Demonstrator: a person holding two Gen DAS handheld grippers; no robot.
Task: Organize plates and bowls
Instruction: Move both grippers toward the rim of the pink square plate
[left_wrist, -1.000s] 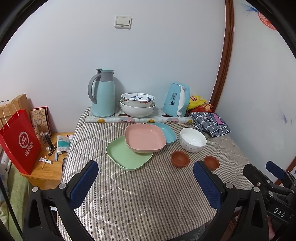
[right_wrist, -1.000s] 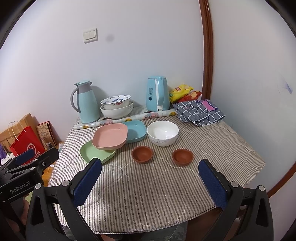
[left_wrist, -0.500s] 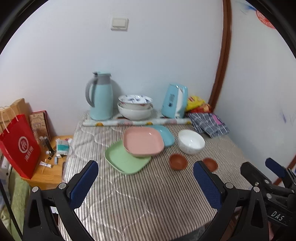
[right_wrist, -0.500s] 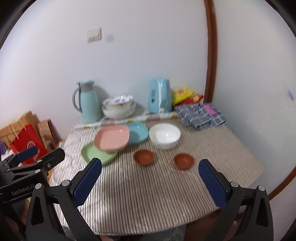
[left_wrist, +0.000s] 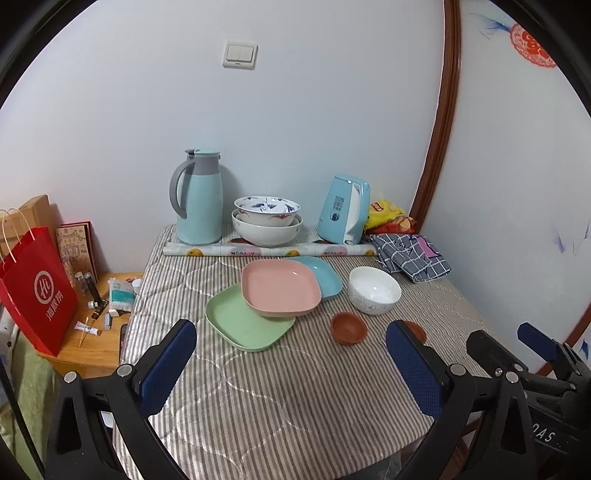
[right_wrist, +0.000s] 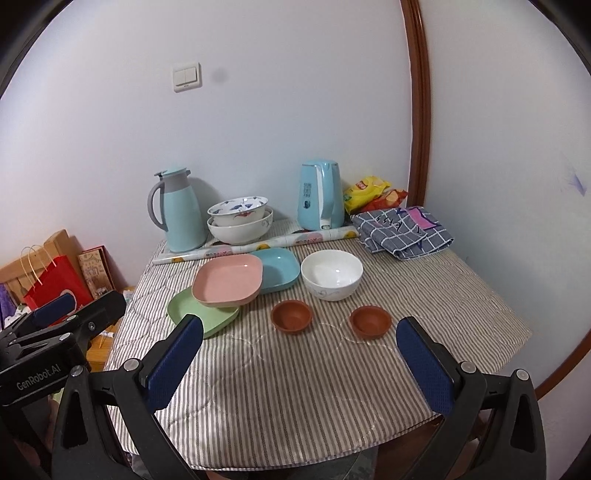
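Left gripper (left_wrist: 291, 363) is sitting at the bottom of the left wrist frame, jaws spread wide, nothing between the blue pads (left_wrist: 168, 365). It's hovering above the near edge of the striped tablecloth (left_wrist: 280, 406), pointing level toward the back wall. Right gripper (right_wrist: 299, 363) is doing the same in its own frame: wide open, empty, above the near table edge. Each one is showing in the other's view, the right gripper at lower right of the left wrist frame, the left at lower left of the right wrist frame.

Moving outward in the left wrist frame:
- green plate (left_wrist: 240, 325) is lying just past the left pad, centre-left
- pink plate (left_wrist: 279, 288) is overlapping the green plate's far edge, tilted up on it
- blue plate (left_wrist: 325, 275) is lying behind the pink plate, partly covered by it
- white bowl (left_wrist: 375, 290) is standing right of the blue plate, apart from it
- one brown saucer (left_wrist: 349, 328) is sitting centre frame; a second brown saucer (right_wrist: 370, 321) is showing clearly in the right wrist view, half hidden by the right pad in the left wrist view

Along the back wall: thermos jug (left_wrist: 197, 197), two stacked patterned bowls (left_wrist: 266, 219), electric kettle (left_wrist: 345, 210), snack bags (left_wrist: 386, 214), with a rolled sheet (left_wrist: 269, 252) lying in front. Checked cloth (left_wrist: 410, 253) is lying at right. Red paper bag (left_wrist: 37, 291) is standing at far left beside a low wooden stand (left_wrist: 96, 347).
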